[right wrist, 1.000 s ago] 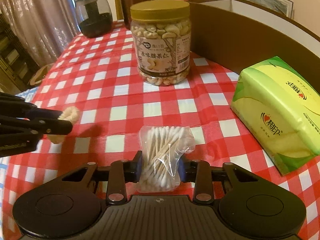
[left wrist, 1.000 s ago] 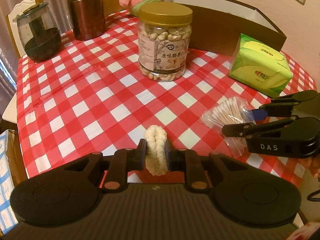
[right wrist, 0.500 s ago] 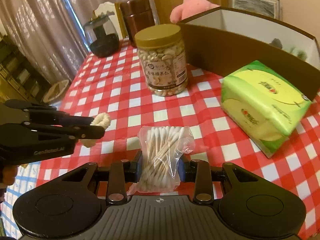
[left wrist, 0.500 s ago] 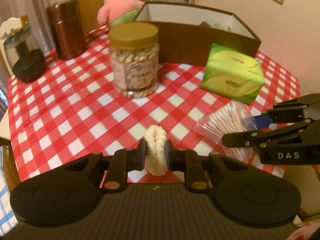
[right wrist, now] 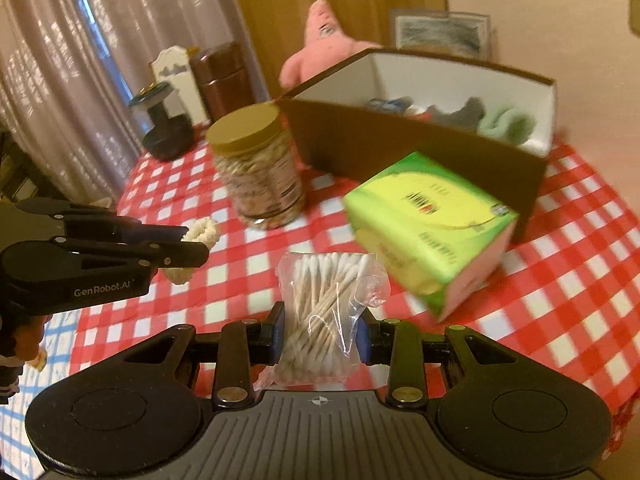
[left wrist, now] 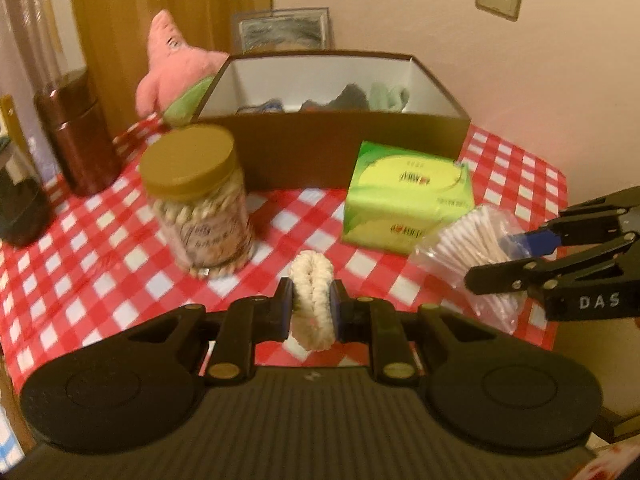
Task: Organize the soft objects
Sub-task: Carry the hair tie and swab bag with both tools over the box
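A cream scrunchie point(left wrist: 312, 300) is gripped between the pads of the left tool point(left wrist: 311, 312) and is carried clear of the bench point(left wrist: 100, 264), which is covered by a red-and-white checked cloth. A clear bag of cotton swabs point(right wrist: 320, 316) is clamped between the pads of the right tool point(right wrist: 320, 338) and is likewise held above the cloth. The two tools are seen side by side, near each other but apart. Beyond them, a green tissue pack point(left wrist: 404, 200) and a gold-lidded nut jar point(left wrist: 196, 204) are stood on the bench in front of an open brown box point(left wrist: 344, 152). Several soft items, grey, blue and pale green, are seen inside the box. A pink plush toy point(left wrist: 172, 68) is propped behind the box's left corner.
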`<state>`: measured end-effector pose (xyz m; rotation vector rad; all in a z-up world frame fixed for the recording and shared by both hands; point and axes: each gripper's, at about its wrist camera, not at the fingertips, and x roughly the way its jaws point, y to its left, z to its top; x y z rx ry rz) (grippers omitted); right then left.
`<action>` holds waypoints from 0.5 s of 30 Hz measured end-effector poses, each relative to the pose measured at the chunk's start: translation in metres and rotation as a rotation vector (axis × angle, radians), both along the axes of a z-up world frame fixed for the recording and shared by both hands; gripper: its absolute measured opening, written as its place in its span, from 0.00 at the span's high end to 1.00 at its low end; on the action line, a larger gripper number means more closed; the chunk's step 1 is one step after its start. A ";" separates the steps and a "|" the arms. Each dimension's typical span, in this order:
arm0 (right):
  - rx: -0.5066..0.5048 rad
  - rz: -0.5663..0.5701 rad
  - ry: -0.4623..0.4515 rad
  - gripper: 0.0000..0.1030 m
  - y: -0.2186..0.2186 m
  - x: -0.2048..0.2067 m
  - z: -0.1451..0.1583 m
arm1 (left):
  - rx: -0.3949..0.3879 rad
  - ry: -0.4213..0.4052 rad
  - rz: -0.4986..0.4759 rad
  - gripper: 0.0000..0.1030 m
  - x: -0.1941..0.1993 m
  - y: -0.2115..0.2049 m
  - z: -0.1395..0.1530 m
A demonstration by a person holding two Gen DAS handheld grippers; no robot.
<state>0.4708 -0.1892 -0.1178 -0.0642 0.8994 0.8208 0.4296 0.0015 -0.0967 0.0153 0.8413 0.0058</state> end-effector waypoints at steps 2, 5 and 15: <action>0.003 -0.019 -0.012 0.66 -0.009 0.008 0.005 | 0.006 -0.012 -0.006 0.82 0.009 -0.002 0.004; 0.007 -0.046 -0.034 0.66 -0.020 0.021 0.013 | 0.014 -0.031 -0.011 0.82 0.025 -0.003 0.009; -0.026 -0.163 -0.130 0.66 -0.065 0.083 0.034 | 0.073 -0.084 -0.014 0.82 0.086 -0.001 0.023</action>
